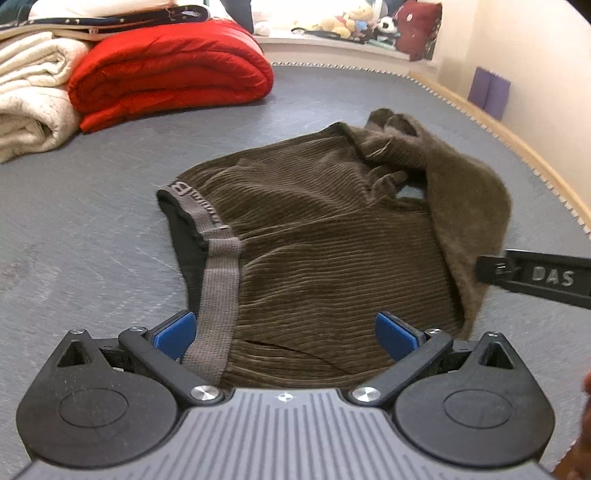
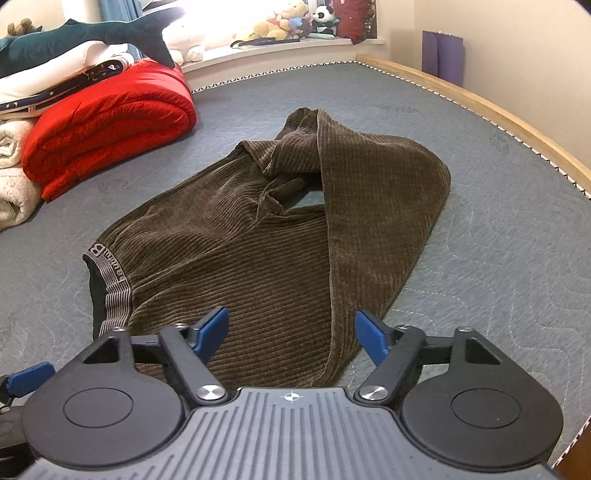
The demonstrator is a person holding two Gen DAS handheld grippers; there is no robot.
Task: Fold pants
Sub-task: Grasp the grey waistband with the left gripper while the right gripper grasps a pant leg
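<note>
pants: brown ribbed corduroy, flat on grey quilted mattress, partly folded, one leg flap doubled over the far right part
waistband: grey knit elastic with woven lettering, left edge of pants, black lining showing
left gripper: blue pads apart, over near edge of pants, waistband just beside its left pad, nothing clamped
right gripper: blue pads apart, over near hem of pants, not pressing on cloth
left view only: black finger marked "DAS" at right edge of pants
right view only: dark plush shark on bedding left of pants
red quilt: puffy, folded, far left of pants
cream blanket: fuzzy roll, left of quilt
</note>
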